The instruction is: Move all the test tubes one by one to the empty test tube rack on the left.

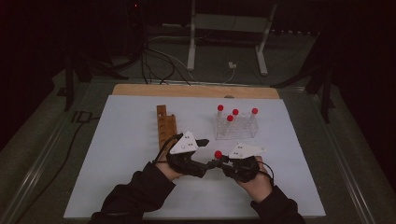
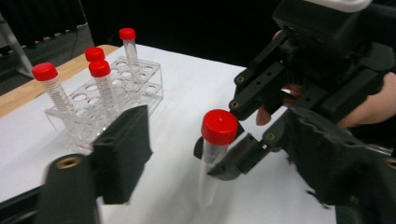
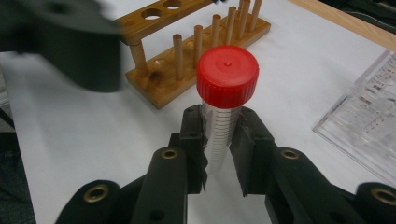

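I start with the tabletop (image 1: 126, 186), covered in a white sheet with a strip of bare wood along its far edge. From the high view I see both of my gloved hands low in the middle of it, the wooden rack (image 1: 166, 125) standing just beyond the left gripper (image 1: 204, 141) and the clear plastic rack (image 1: 236, 127) beyond the right gripper (image 1: 215, 163). That view gives me the layout but little of the grips.

The right gripper view brings the wooden rack (image 3: 187, 56) close: round holes in its top bar and a row of upright pegs. It also catches a corner of the clear rack (image 3: 364, 126) at the right edge. The left gripper view shows the clear rack (image 2: 116, 100) better, with four red-capped tubes (image 2: 105, 88) upright in its holes.

The tube with the red cap (image 3: 227, 100) is what I am handling. In the right gripper view it stands upright between my right fingers (image 3: 194, 140), which are clamped on its clear, graduated body just under the cap. The left gripper view shows the same tube (image 2: 215, 154) from the side, held off the sheet, with its pointed bottom hanging free above the white surface.

My left fingers (image 2: 123, 149) stand apart with nothing between them. One dark pad is on the near left of the tube, clear of it. In the high view I can only make out the cap (image 1: 218, 154) as a red dot between the two grippers.
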Available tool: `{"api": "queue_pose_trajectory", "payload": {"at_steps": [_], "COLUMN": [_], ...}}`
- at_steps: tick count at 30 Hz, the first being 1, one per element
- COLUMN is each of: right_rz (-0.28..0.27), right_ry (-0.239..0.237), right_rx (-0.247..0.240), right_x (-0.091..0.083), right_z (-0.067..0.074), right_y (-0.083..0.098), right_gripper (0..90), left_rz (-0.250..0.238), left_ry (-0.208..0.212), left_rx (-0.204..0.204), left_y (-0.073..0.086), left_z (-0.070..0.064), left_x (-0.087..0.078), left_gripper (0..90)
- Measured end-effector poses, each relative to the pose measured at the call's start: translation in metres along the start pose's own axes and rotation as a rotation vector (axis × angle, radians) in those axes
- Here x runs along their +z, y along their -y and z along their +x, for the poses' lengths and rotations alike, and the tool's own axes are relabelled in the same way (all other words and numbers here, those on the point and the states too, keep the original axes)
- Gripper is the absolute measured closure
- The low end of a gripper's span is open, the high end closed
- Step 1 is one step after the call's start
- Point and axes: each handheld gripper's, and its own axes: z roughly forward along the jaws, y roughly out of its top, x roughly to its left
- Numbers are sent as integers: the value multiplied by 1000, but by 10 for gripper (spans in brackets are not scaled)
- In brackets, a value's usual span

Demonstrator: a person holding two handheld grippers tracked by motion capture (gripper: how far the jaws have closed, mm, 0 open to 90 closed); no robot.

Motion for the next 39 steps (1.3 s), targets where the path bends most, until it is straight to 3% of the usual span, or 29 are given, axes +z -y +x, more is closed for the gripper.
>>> {"api": "queue_pose_trajectory", "payload": {"at_steps": [7, 23, 39], "right_rz": [0, 5, -11], "right_ry": [-1, -6, -8], "right_rx": [-1, 0, 5], "right_x": [0, 0, -2], "right_z": [0, 2, 0], "right_y": [0, -1, -1], "right_gripper": [751, 751, 747], "left_rz": [2, 42, 32], "left_ry": [9, 14, 8], "left_rx": [-10, 24, 38], "left_y": [2, 5, 2], "left_z": [0, -3, -3], "left_x": [6, 19, 19], "left_gripper": [443, 681, 719]}}
